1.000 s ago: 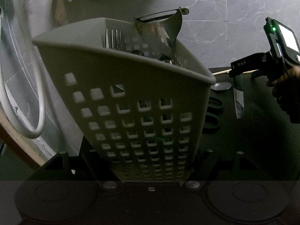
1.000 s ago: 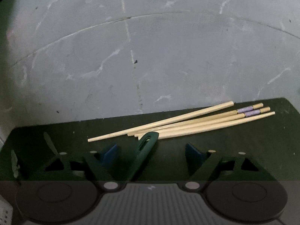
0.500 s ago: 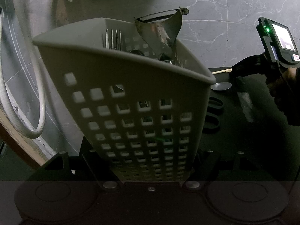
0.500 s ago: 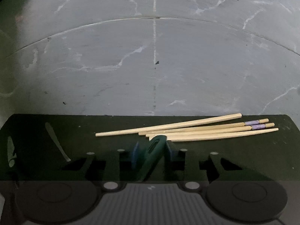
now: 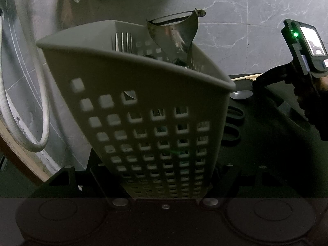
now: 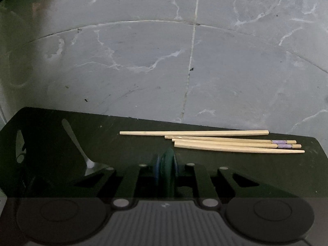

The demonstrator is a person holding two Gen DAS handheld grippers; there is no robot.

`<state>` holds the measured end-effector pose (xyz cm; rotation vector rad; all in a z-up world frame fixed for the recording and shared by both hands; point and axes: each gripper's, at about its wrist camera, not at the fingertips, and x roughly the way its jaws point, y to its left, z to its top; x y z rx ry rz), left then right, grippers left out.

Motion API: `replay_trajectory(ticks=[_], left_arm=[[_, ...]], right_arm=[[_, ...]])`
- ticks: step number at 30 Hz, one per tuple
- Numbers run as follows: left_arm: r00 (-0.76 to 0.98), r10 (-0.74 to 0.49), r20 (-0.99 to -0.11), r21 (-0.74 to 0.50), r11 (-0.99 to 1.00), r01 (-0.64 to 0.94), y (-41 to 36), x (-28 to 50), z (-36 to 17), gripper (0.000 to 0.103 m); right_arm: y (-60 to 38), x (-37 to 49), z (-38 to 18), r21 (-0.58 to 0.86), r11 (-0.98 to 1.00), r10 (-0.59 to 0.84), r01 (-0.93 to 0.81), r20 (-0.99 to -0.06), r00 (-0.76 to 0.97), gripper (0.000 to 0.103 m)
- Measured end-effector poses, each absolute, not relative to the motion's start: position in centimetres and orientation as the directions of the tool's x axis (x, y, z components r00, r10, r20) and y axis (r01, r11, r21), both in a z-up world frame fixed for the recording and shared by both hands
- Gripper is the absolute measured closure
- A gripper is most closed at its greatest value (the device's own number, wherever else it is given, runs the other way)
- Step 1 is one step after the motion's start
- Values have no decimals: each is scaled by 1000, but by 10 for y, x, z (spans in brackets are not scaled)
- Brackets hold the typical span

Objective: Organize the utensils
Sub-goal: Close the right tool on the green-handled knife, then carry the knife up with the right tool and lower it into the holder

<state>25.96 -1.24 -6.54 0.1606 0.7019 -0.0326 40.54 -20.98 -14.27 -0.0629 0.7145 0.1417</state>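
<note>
In the left wrist view my left gripper (image 5: 164,176) is shut on the base of a grey perforated utensil basket (image 5: 143,102). The basket leans away and holds a fork (image 5: 122,41) and a metal peeler (image 5: 176,32). In the right wrist view the jaws of my right gripper (image 6: 166,164) are closing, and their blue pads press on a dark green handle (image 6: 168,155) that lies on the black mat (image 6: 266,174). Several wooden chopsticks (image 6: 215,141) lie just beyond it. The right gripper (image 5: 264,80), held by a hand, also shows at the right of the left wrist view.
A metal spoon (image 6: 78,143) lies on the mat to the left of the right gripper. Black scissor handles (image 5: 233,123) and a small round disc (image 5: 240,94) sit beside the basket. A white hose (image 5: 41,102) hangs at the left. Grey marble tiles (image 6: 164,61) lie beyond the mat.
The right gripper's jaws went from wide apart to pressed on the green handle, and it rolled and shifted so the chopsticks now lie further right. The left gripper and basket stayed still.
</note>
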Motion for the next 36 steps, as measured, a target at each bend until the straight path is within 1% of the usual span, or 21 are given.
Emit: replay_trajectory(ticks=[5, 7, 13, 16, 21, 24, 26, 30, 33, 34, 36], left_arm=[[766, 20, -643, 134, 987, 87, -12, 258, -67, 24], [766, 19, -642, 133, 987, 87, -11, 258, -68, 24], [768, 15, -640, 130, 987, 89, -8, 259, -68, 24], [769, 13, -640, 129, 987, 90, -7, 261, -69, 24], [769, 9, -639, 127, 988, 93, -4, 263, -69, 24], [769, 7, -639, 126, 987, 95, -4, 264, -69, 24], [769, 7, -639, 126, 987, 95, -4, 264, -70, 24], [770, 6, -639, 127, 987, 97, -3, 265, -70, 24], [770, 6, -638, 127, 987, 99, -3, 267, -70, 24], [769, 4, -639, 127, 987, 100, -3, 267, -71, 24], [770, 0, -639, 126, 987, 104, -2, 269, -71, 25]], right_arm=[[-203, 398, -144, -65, 982, 92, -176, -651, 753, 90], [-196, 392, -144, -121, 972, 79, -203, -646, 759, 90], [-161, 369, -152, -372, 871, 28, -321, -614, 789, 91], [-150, 362, -153, -408, 844, 30, -349, -613, 790, 91], [-158, 369, -147, -304, 892, 58, -334, -656, 753, 90], [-173, 377, -141, -189, 931, 99, -311, -691, 716, 87], [-185, 384, -137, -82, 957, 140, -280, -713, 687, 86], [-207, 390, -136, 71, 969, 211, -235, -731, 649, 85], [-210, 390, -136, 75, 967, 221, -245, -730, 646, 88], [-211, 390, -136, 77, 966, 224, -247, -729, 647, 90], [-213, 390, -136, 88, 965, 231, -245, -725, 649, 91]])
